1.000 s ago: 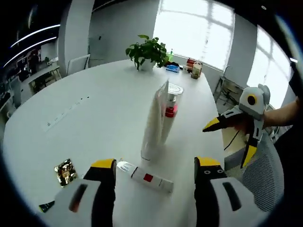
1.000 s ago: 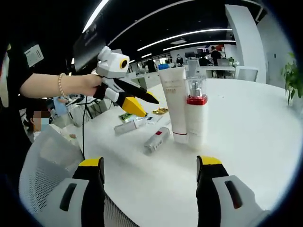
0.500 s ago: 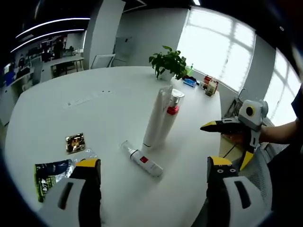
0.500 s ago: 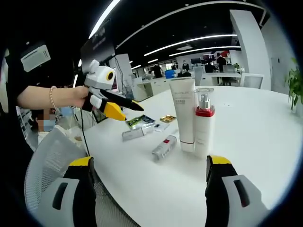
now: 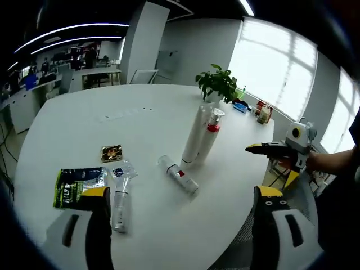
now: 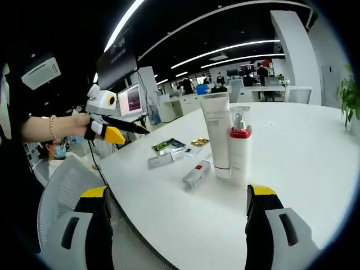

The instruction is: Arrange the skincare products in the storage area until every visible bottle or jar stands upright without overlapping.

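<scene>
Now both tools have drawn back from the table, and the whole spread has come into sight. The left tool is released, its 2 jaws wide apart with nothing between them, hanging off the near edge of the round white table. The right tool is likewise spread and empty, out past the table's rim above a mesh chair. Neither is near a product.

What the pull-back means, I'd say: the job is part done, and the person looks to be taking stock before the next pick.

Counting from the left gripper view: 2 products stand upright, a tall white tube and a pump bottle with a red collar, just beside each other near the table's middle; I cannot tell whether they touch. 2 lie flat: a small white tube with a red label close to the standing pair, and a clear-capped tube nearer the left tool. Around that one sit 3 sachets: 1 green-and-black packet, 1 gold one, 1 small clear one. 1 potted plant stands at the far side.

So 2 tubes still want standing up.
</scene>
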`<action>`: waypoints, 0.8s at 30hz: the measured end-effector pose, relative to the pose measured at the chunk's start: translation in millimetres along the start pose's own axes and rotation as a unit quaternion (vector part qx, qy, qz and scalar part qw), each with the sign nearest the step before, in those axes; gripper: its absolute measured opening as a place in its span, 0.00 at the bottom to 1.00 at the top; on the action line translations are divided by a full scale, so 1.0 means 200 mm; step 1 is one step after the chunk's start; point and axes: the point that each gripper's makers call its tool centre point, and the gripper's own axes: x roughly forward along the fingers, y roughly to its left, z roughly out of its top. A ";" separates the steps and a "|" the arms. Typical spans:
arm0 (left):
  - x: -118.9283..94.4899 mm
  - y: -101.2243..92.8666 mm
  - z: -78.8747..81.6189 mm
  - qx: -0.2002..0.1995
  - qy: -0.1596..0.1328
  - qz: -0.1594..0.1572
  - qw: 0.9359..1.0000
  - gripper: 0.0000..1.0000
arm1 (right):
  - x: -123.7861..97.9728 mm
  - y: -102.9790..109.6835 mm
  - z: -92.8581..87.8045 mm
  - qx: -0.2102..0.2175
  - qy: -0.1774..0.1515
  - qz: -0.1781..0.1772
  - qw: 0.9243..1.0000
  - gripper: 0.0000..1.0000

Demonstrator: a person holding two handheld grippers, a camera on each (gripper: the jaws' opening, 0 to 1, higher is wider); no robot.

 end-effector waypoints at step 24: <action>-0.37 0.22 -0.16 -0.057 -0.044 0.063 0.995 0.99 | 0.06 0.10 0.11 0.013 -0.005 -0.047 0.999 1.00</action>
